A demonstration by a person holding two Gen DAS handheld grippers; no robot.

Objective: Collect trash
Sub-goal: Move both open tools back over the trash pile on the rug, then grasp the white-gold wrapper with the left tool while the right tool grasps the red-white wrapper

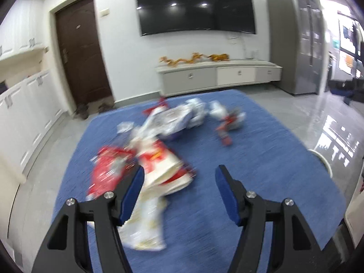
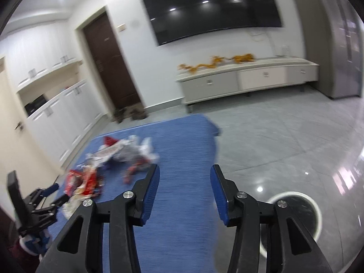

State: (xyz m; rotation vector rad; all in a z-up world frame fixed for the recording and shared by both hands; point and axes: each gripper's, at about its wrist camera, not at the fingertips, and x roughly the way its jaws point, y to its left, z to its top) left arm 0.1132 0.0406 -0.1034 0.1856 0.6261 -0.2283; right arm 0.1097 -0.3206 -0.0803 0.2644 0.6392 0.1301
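Snack wrappers lie scattered on a blue tablecloth (image 1: 261, 163). A white and red snack bag (image 1: 157, 173) lies just ahead of my left gripper (image 1: 179, 177), which is open and empty above it. A crumpled red wrapper (image 1: 107, 173) sits to its left, a white and purple bag (image 1: 175, 120) lies farther back, and a small red and white wrapper (image 1: 229, 122) is at the right. My right gripper (image 2: 184, 175) is open and empty over bare cloth (image 2: 182, 147), with the wrapper pile (image 2: 122, 152) to its left. The left gripper (image 2: 45, 202) shows at the left edge.
A round white-rimmed bin (image 2: 295, 213) stands on the grey tiled floor right of the table; its rim shows in the left wrist view (image 1: 323, 161). A TV console (image 1: 218, 75), wall TV (image 1: 195, 4) and brown door (image 1: 79, 52) are behind.
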